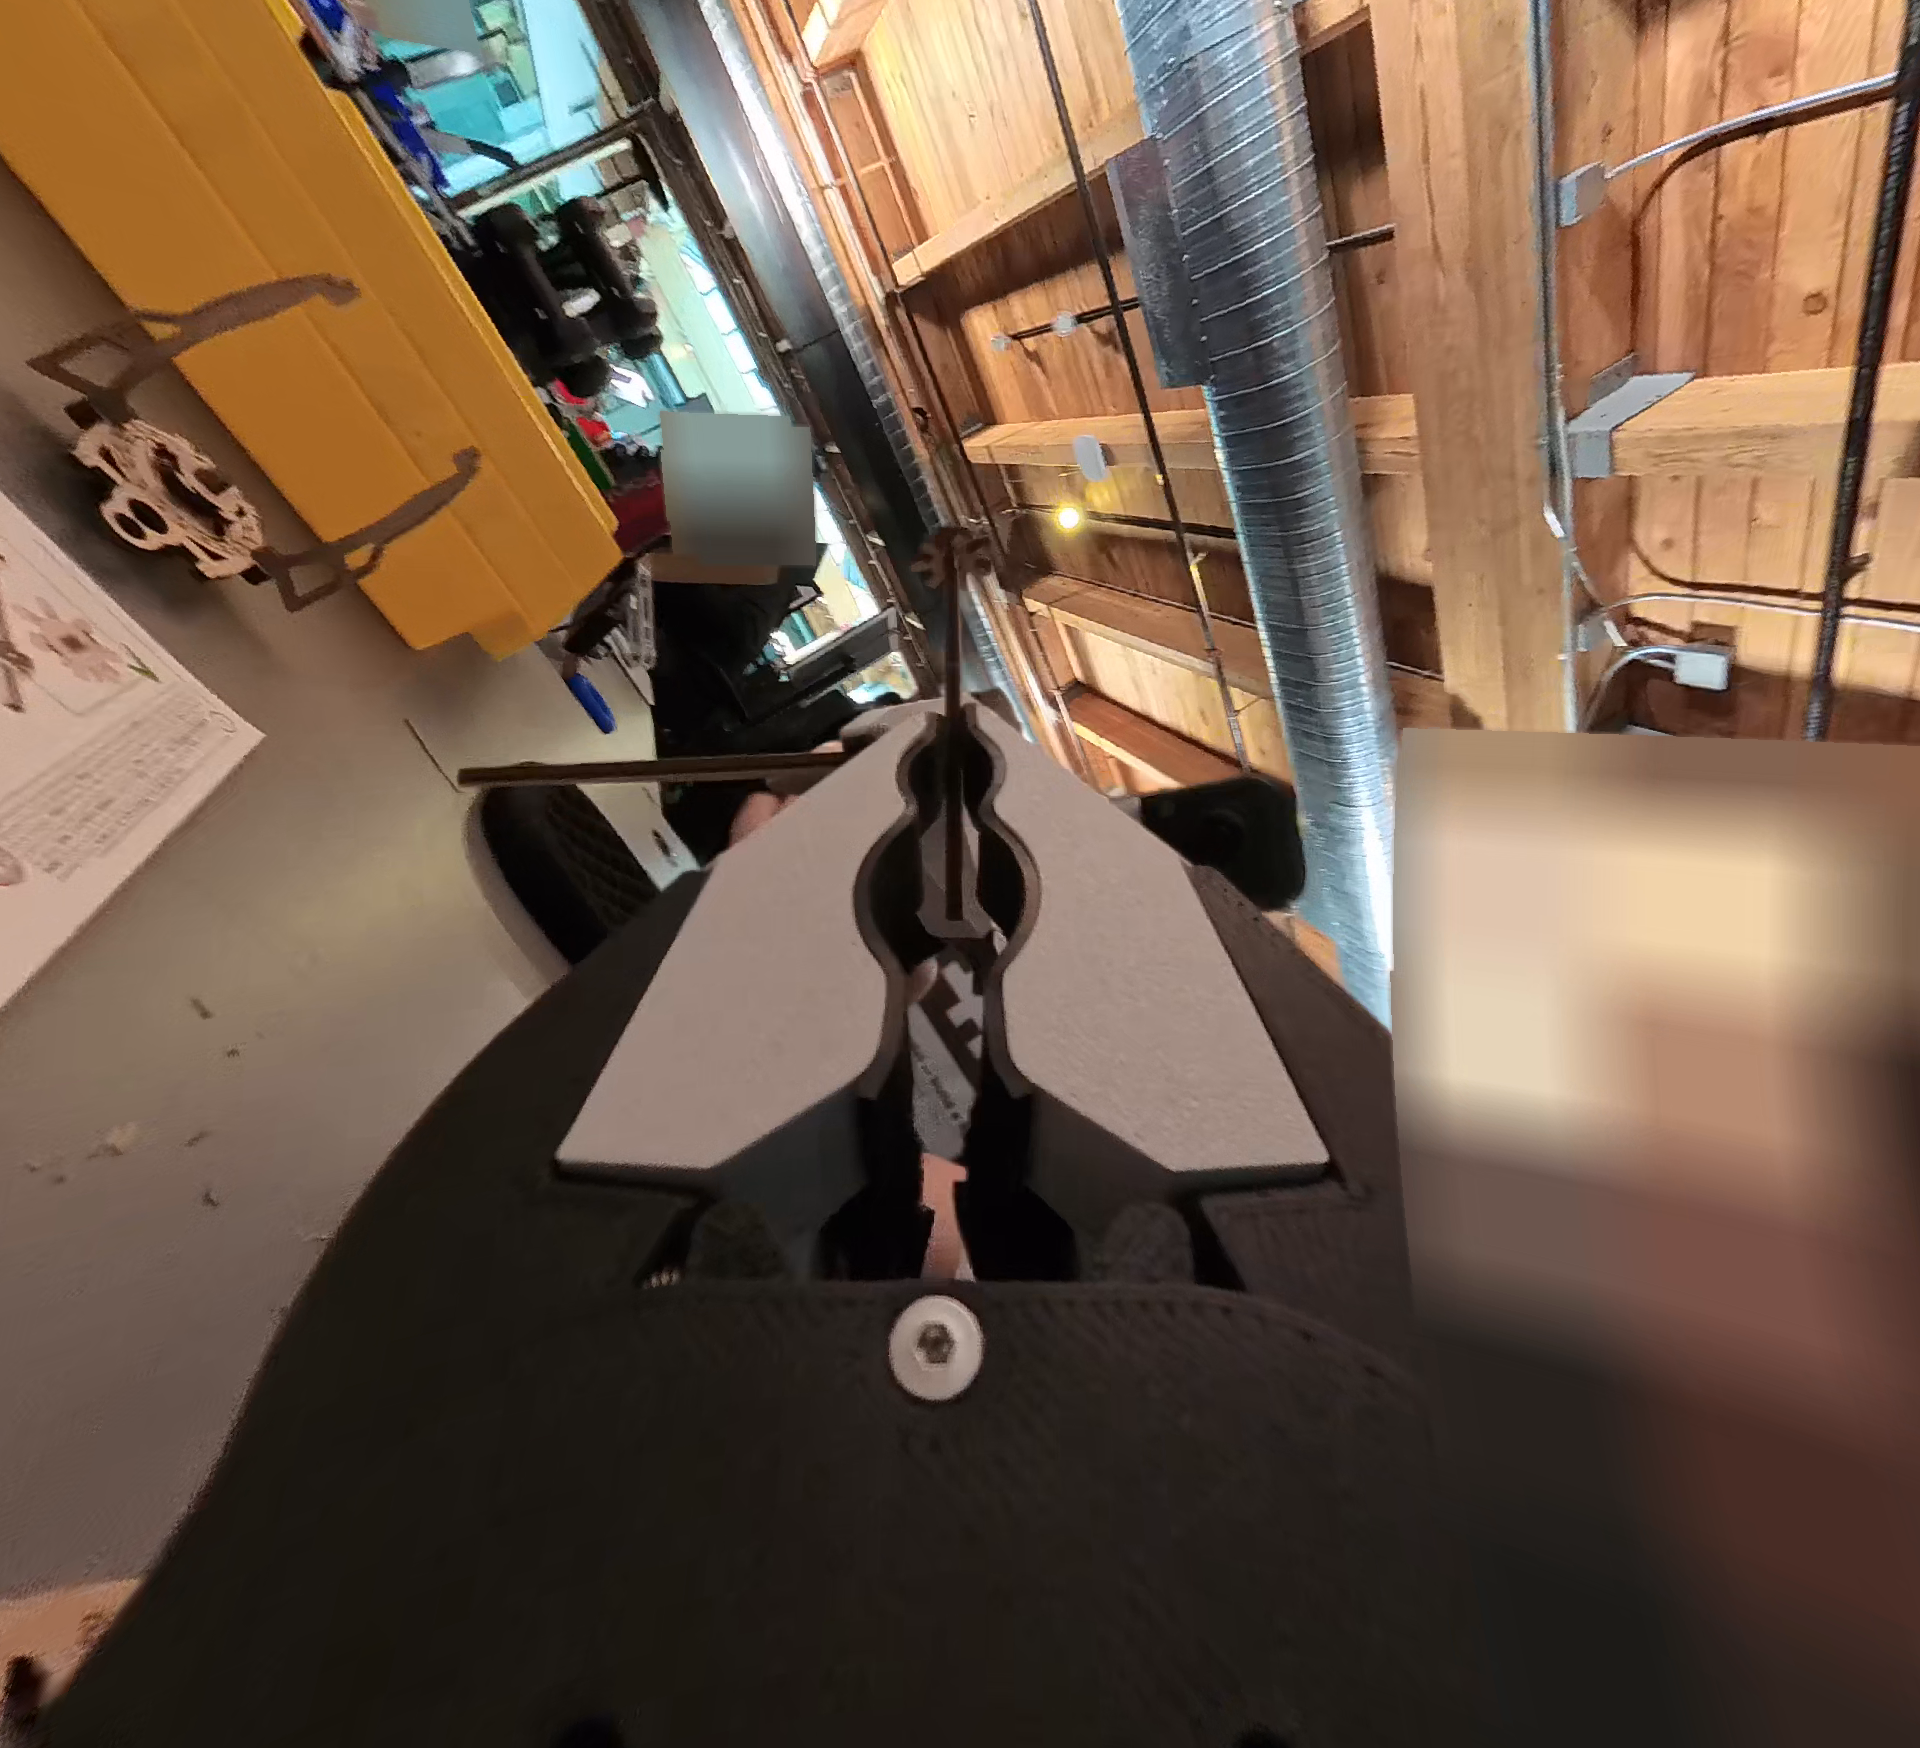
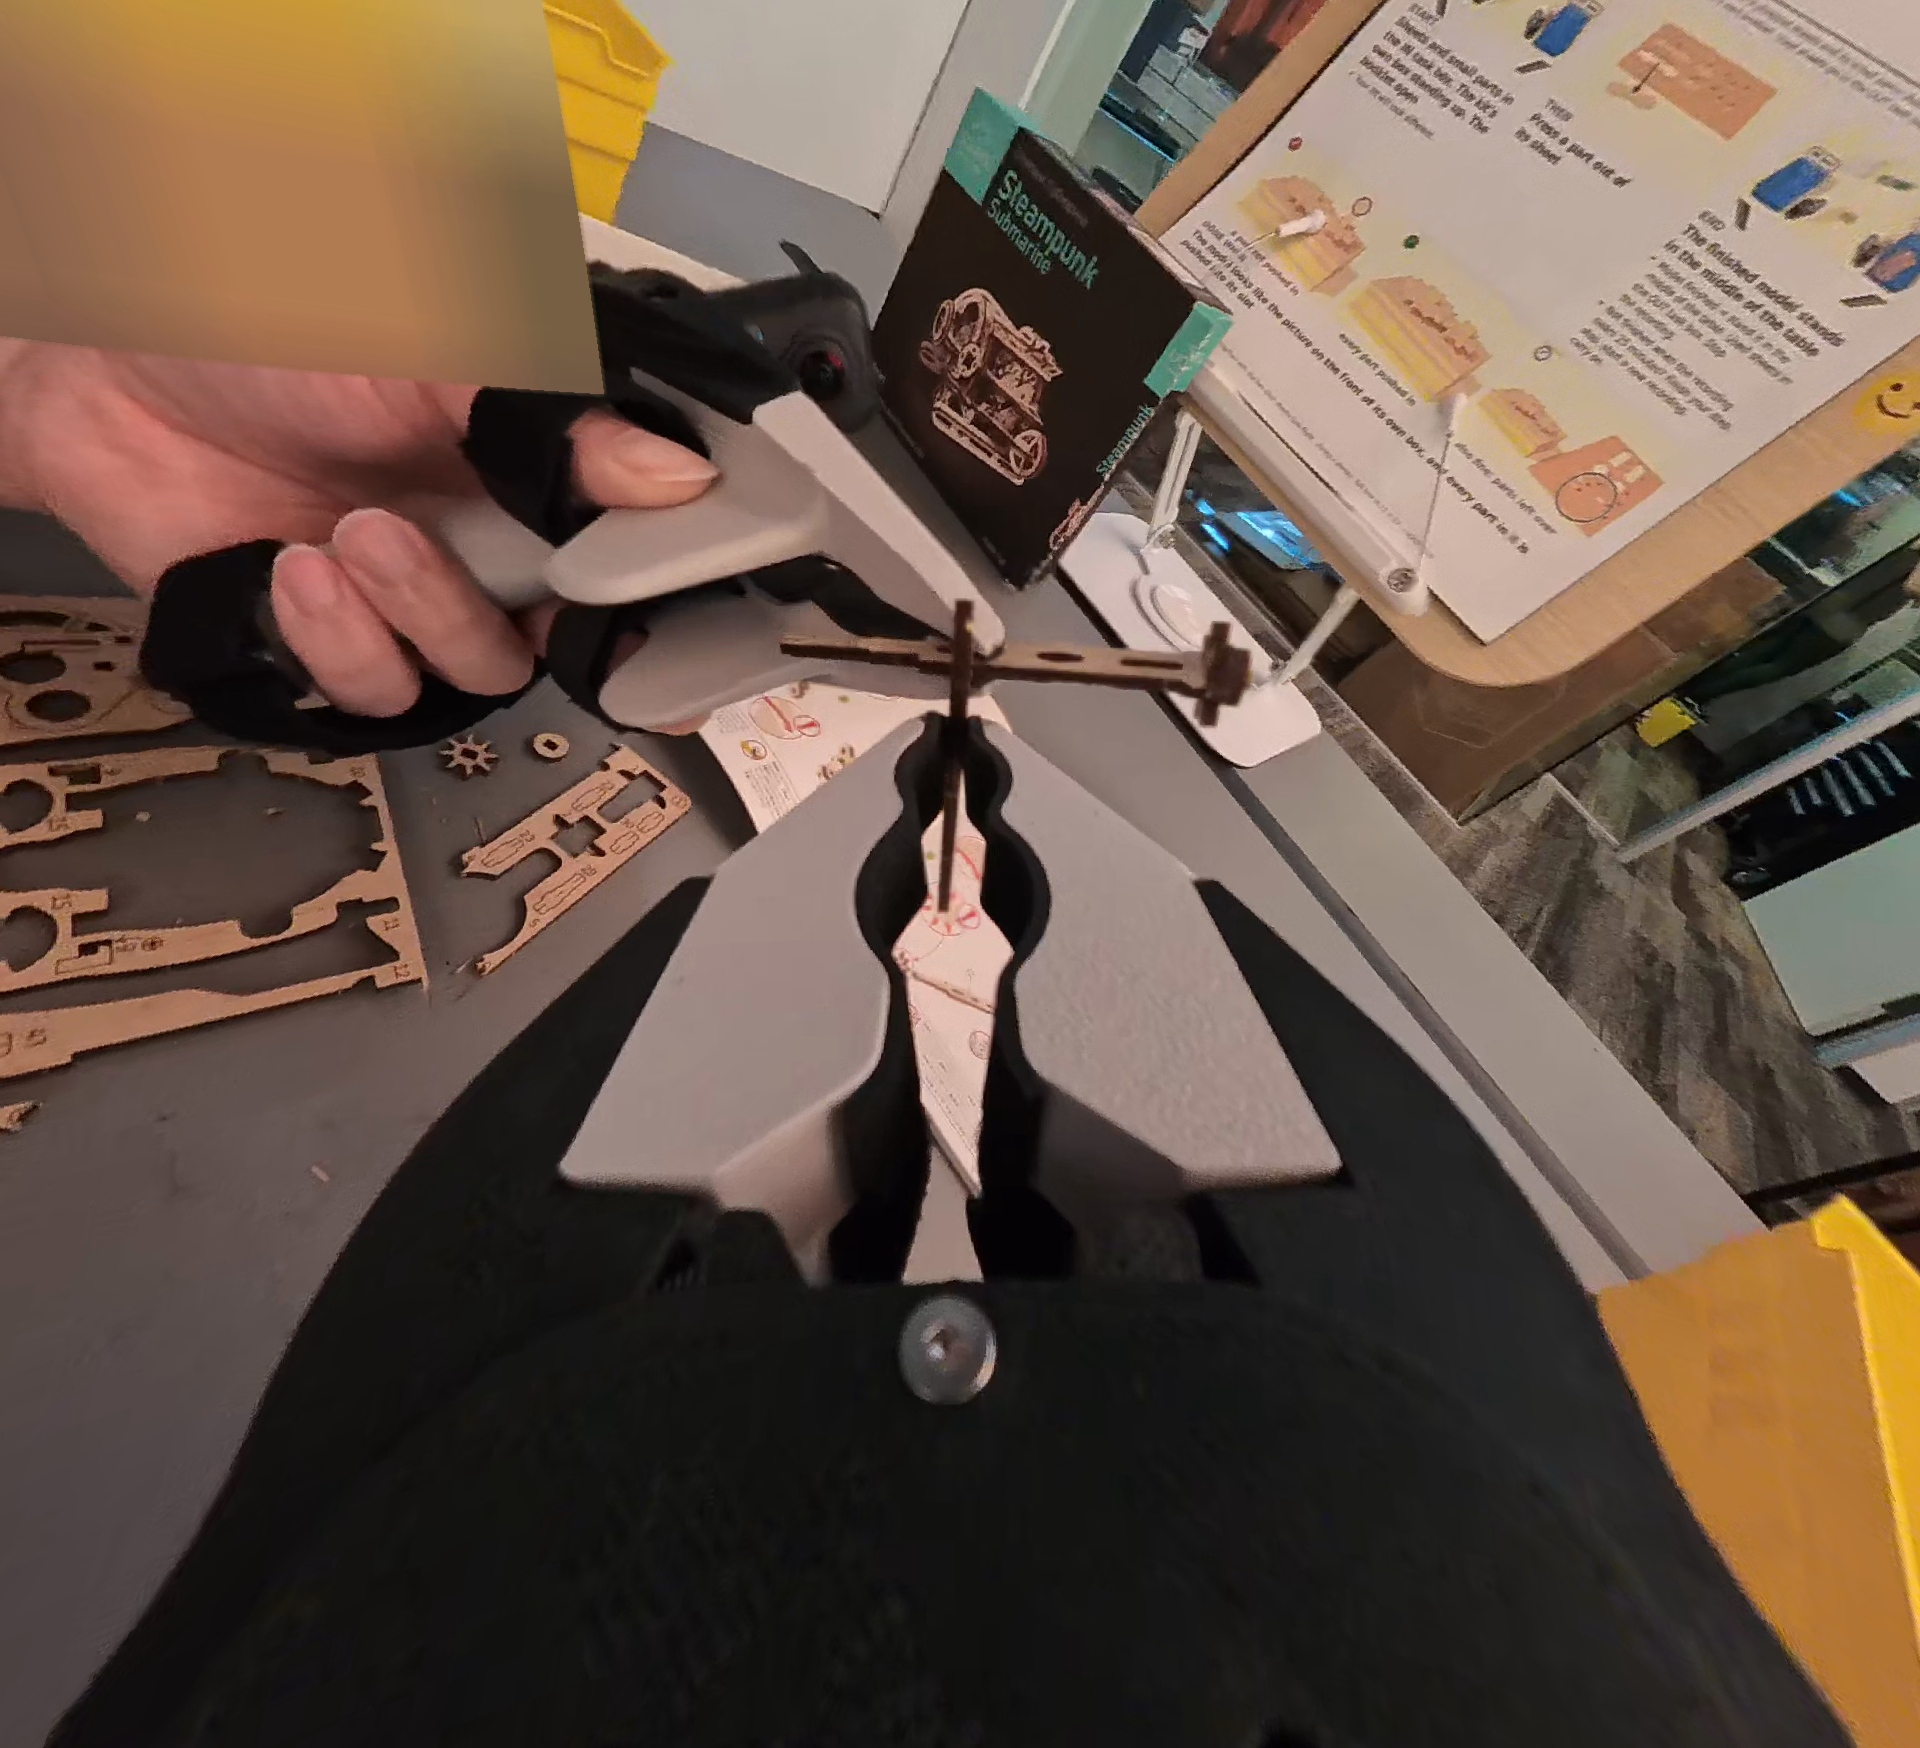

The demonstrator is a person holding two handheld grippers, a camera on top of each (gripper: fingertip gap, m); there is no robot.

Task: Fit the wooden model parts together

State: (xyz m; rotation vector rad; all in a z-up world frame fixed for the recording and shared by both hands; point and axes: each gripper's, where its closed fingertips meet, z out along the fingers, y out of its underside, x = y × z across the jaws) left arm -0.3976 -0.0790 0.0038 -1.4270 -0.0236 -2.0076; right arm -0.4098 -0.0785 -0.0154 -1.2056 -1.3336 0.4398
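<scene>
My left gripper is shut on a thin wooden axle strip, seen edge-on, with a small gear at its far end. In the right wrist view the left gripper comes in from the left in a gloved hand, and the strip lies level with the gear at its right end. My right gripper is shut on a thin flat wooden piece, held upright edge-on. That piece crosses the strip just past the left fingertips. It shows as a dark level bar in the left wrist view.
Punched-out wooden sheets, a loose small gear and a paper sheet lie on the grey table. The dark kit box and an instruction board stand behind. Yellow bins and a part-built assembly are close by. The grippers are tip to tip, or close to it.
</scene>
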